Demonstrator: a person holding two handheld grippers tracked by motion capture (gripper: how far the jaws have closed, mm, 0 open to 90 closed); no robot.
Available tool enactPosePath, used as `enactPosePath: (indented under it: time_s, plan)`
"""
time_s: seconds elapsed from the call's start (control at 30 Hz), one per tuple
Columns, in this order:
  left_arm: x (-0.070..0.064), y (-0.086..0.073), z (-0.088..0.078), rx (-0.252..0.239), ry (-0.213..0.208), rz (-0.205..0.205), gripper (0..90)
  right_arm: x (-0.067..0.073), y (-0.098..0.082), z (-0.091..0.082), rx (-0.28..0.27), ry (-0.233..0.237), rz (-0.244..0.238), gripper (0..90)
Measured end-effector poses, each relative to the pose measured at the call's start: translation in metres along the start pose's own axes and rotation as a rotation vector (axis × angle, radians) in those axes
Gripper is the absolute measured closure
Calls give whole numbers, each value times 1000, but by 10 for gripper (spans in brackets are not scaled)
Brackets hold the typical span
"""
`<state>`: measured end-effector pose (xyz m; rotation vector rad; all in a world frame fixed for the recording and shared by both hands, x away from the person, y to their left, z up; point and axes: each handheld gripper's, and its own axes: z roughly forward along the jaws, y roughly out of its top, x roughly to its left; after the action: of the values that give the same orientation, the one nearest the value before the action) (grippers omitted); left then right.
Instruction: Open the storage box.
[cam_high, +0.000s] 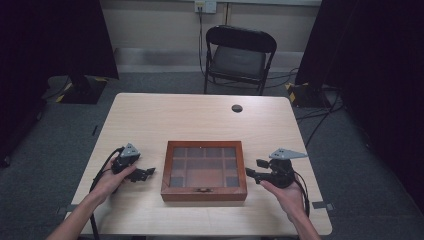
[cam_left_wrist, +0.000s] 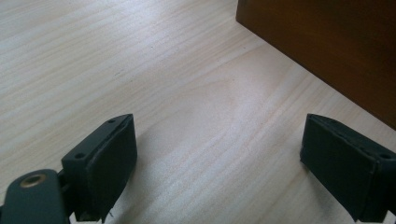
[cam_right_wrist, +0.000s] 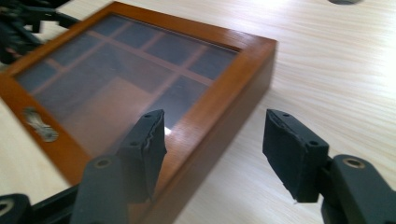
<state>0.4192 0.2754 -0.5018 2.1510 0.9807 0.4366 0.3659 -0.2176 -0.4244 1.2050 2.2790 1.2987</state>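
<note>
1. A wooden box (cam_high: 204, 171) sits on the table (cam_high: 200, 120), near the front edge and about in the middle between the left and right edges.
2. The box has a glass lid. Through the glass you can see little square spaces inside.
3. A small metal clasp (cam_right_wrist: 39, 123) sits on the front side of the lid. The lid is down.
4. The left gripper (cam_high: 144, 173) is left of the box, low over the table. A hand (cam_high: 111, 181) holds it.
5. Its fingers (cam_left_wrist: 109, 165) are wide apart. Only bare table lies between them. In the left gripper view the side of the box (cam_left_wrist: 327, 46) is close by, but the fingers do not touch it.
6. The right gripper (cam_high: 254, 169) is just beside the right side of the box. The other hand (cam_high: 287, 195) holds it.
7. Its fingers (cam_right_wrist: 292, 151) are partly apart and hold nothing. In the right gripper view one finger hangs over the lid by the right rim, and the other hangs over the table beside the box.
8. A dark round hole (cam_high: 237, 108) is in the table near the back edge.
9. A black folding chair (cam_high: 239, 57) stands on the floor behind the table.
</note>
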Motion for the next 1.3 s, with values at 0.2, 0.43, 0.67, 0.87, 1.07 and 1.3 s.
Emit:
enactPosePath:
  time_s: [0.2, 0.43, 0.67, 0.87, 1.07, 1.3]
  plan:
    - [0, 0, 0, 0, 0, 0, 105, 11, 5, 1, -7, 79, -19, 491]
    - [0, 0, 0, 0, 0, 0, 105, 26, 12, 2, -10, 155, -53, 554]
    - [1, 1, 1, 1, -11, 3, 90, 39, 14, 3, 1, 204, -87, 591]
    - [1, 1, 1, 2, -12, 4, 89, 50, 18, 8, 5, 245, -108, 622]
    - [2, 1, 2, 2, -10, 11, 85, 63, 19, 16, 26, 283, -147, 647]
    - [3, 3, 4, 9, -11, 15, 57, 76, 16, 21, 40, 319, -184, 710]
